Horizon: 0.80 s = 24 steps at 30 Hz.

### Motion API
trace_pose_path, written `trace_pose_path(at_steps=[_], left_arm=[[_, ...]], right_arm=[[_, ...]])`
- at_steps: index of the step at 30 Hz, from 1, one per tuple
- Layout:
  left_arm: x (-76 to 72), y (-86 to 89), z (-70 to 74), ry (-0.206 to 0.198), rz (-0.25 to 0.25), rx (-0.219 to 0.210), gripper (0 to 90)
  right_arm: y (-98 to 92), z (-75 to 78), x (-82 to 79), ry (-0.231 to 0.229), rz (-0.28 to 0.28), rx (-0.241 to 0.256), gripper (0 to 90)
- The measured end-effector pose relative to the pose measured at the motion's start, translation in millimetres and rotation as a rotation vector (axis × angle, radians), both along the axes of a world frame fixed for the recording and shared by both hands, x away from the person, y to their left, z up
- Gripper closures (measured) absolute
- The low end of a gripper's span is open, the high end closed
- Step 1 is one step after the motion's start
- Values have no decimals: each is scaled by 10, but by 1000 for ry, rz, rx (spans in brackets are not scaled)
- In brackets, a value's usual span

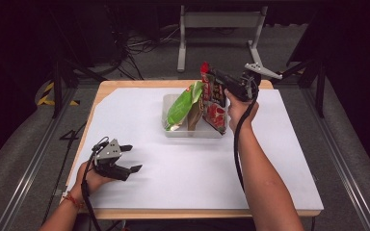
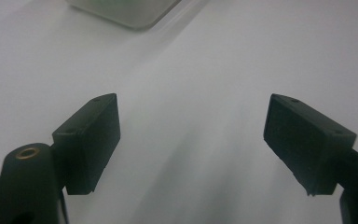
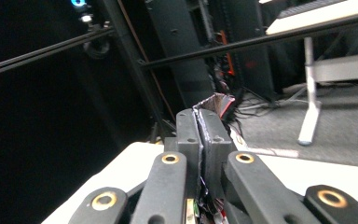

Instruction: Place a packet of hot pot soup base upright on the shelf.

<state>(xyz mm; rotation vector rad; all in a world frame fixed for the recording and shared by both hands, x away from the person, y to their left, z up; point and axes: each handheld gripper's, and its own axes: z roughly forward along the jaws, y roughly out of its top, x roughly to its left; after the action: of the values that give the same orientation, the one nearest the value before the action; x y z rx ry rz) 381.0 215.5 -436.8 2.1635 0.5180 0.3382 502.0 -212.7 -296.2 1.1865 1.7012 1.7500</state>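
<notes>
Red snack bag (image 1: 215,103): upper centre, standing in clear bin (image 1: 169,131), top pinched by right gripper (image 1: 220,78); not yet released. Green bag (image 1: 183,105): already binned. Left gripper (image 1: 131,158): lower left, jaws apart, idle.

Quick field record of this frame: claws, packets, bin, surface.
left claw: open, low over the white sheet, holding nothing
right claw: shut on the red snack packet at its top edge
red snack packet: upright, at the right end of the clear bin
green snack packet: in the bin, leaning
brown packet: between green and red
</notes>
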Motion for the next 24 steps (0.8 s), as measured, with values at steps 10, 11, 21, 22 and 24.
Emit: trace_pose_path(at_steps=[10, 11, 21, 22, 24], left_arm=[[1, -8, -8, 1, -3, 13, 194], [-2, -7, -8, 1, -3, 12, 194], [3, -14, -16, 7, -4, 22, 193], [2, -13, -16, 6, -3, 22, 193], [2, -10, -17, 9, -1, 21, 193]], right_arm=[[-100, -59, -41, -26, 47, -55, 703], [-113, -65, -56, -28, 44, -75, 704], [-321, -53, -211, -48, 25, -146, 635], [-329, -56, -223, -37, 36, -166, 634], [-327, -74, -249, -33, 35, -216, 634]])
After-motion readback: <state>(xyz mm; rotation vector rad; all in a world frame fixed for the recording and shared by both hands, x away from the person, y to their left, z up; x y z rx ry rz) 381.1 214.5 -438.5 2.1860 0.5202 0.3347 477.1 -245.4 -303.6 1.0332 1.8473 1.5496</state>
